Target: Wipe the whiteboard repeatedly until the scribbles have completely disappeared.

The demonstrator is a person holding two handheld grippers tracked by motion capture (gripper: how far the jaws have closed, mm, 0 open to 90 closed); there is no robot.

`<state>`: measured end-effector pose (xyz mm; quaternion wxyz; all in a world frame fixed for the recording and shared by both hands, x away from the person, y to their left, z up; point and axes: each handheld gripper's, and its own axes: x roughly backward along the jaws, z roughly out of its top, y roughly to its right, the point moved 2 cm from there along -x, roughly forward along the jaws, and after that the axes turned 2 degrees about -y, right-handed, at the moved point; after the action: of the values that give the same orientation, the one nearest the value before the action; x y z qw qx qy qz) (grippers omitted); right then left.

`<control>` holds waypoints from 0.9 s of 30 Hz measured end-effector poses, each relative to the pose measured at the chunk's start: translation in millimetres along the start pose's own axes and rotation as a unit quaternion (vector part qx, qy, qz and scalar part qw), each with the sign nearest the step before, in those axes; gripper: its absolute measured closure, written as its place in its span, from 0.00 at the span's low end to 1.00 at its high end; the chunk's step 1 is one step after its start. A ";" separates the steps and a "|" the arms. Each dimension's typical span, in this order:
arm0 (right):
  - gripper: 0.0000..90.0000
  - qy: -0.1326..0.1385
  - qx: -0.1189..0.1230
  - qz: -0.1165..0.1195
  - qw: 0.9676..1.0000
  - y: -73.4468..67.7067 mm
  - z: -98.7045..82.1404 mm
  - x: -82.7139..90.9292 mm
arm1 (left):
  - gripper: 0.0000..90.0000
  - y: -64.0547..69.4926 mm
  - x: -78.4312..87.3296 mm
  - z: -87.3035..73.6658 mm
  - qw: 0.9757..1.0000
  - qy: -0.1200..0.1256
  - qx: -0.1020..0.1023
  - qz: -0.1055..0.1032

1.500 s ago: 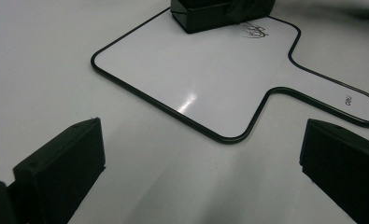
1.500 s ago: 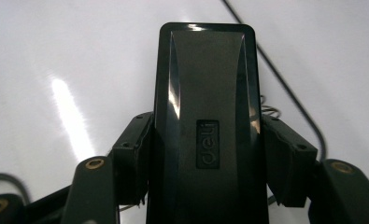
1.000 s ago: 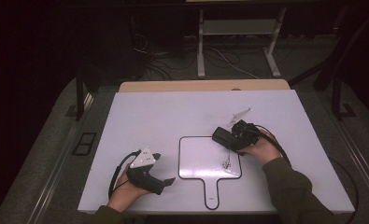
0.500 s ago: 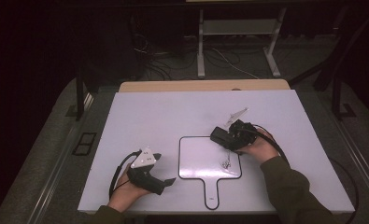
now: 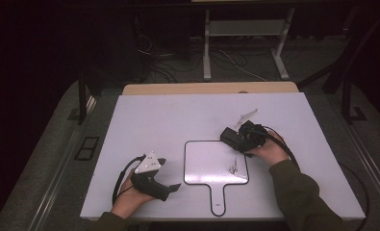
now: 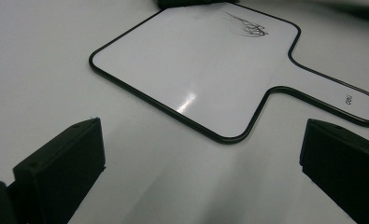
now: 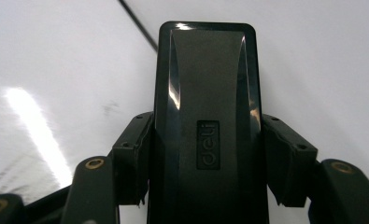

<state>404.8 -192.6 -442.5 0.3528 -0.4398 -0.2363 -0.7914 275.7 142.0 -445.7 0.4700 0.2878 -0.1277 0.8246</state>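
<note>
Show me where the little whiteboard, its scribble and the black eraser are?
whiteboard [image 5: 204, 161], high view, bare white face.
scribble [image 6: 247, 26], left gripper view, middle of the ink.
eraser [image 7: 205, 88], right gripper view, its black top.

The room around is dark, with light falling from overhead onto the white table [image 5: 168, 120], which stands out bright and evenly lit. Ahead of the left gripper's jaws, a small glare spot shines on the glossy whiteboard [image 6: 196, 70]. In the right gripper view, a blurred bright streak lies left of the clamped black eraser [image 7: 205, 116], whose shiny edges catch highlights.
</note>
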 end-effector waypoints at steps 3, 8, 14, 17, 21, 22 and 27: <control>0.43 0.000 -0.006 -0.004 1.000 4.7 -2.4 0.9 | 0.00 0.1 0.0 0.1 1.000 -0.001 -0.001 0.000; 0.43 -0.004 0.003 -0.008 1.000 0.0 0.0 0.6 | 0.00 -0.1 -0.5 0.2 1.000 -0.001 0.000 0.000; 0.43 -0.004 0.010 -0.006 1.000 -2.4 1.8 -0.2 | 0.00 0.2 -0.1 0.2 1.000 -0.001 -0.001 0.000; 0.43 -0.005 0.003 -0.015 1.000 2.7 -0.2 0.4 | 0.00 0.1 0.1 0.1 1.000 0.000 -0.001 0.000; 0.43 -0.007 0.003 -0.021 1.000 1.7 -0.4 0.9 | 0.00 0.0 -0.3 0.1 1.000 0.000 0.000 0.000; 0.43 -0.008 0.005 -0.018 1.000 0.1 0.0 1.0 | 0.00 0.0 -0.2 0.1 1.000 -0.001 -0.001 -0.001; 0.43 -0.013 0.031 -0.014 0.999 -8.6 0.8 1.9 | 0.00 0.2 0.2 0.2 1.000 0.002 0.001 0.000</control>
<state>398.0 -187.2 -441.0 0.3520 -0.4351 -0.2715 -0.7830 275.6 141.9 -445.4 0.4697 0.2869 -0.1258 0.8254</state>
